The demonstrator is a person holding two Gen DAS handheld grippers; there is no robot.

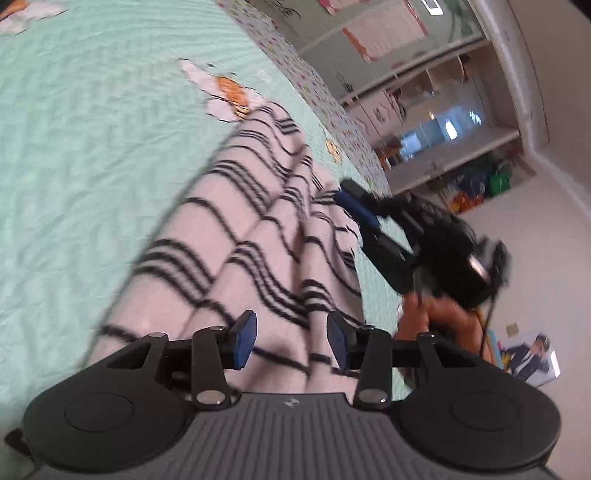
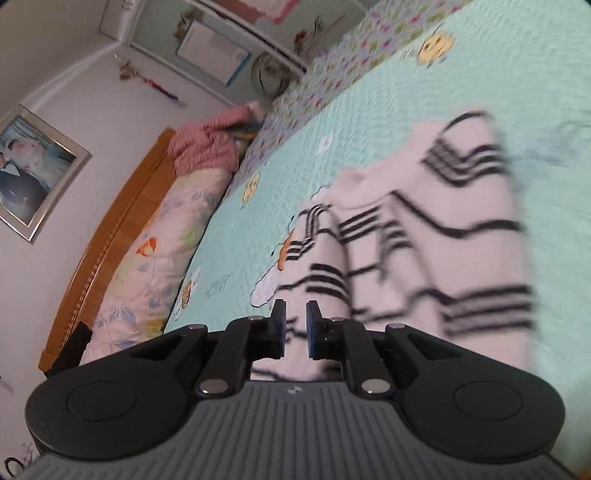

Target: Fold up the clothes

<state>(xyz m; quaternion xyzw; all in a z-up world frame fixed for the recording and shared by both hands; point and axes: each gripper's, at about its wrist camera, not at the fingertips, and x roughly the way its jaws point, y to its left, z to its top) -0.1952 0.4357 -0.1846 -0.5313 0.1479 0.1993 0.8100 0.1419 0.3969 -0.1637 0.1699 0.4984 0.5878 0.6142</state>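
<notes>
One striped garment (image 1: 240,229) on one bed (image 1: 74,147); left gripper (image 1: 291,341) fingers gape, right gripper (image 2: 295,326) fingers narrow

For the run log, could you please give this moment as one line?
striped garment: rumpled on bed | left gripper: open | right gripper: narrow gap, grip unclear

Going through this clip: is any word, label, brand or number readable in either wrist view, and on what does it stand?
None can be quoted.
Bedspread: dark script beside a flower, too blurred to read.
Left gripper and right gripper: small pale logo mark on each housing, no letters.
Wall posters: too blurred.
</notes>
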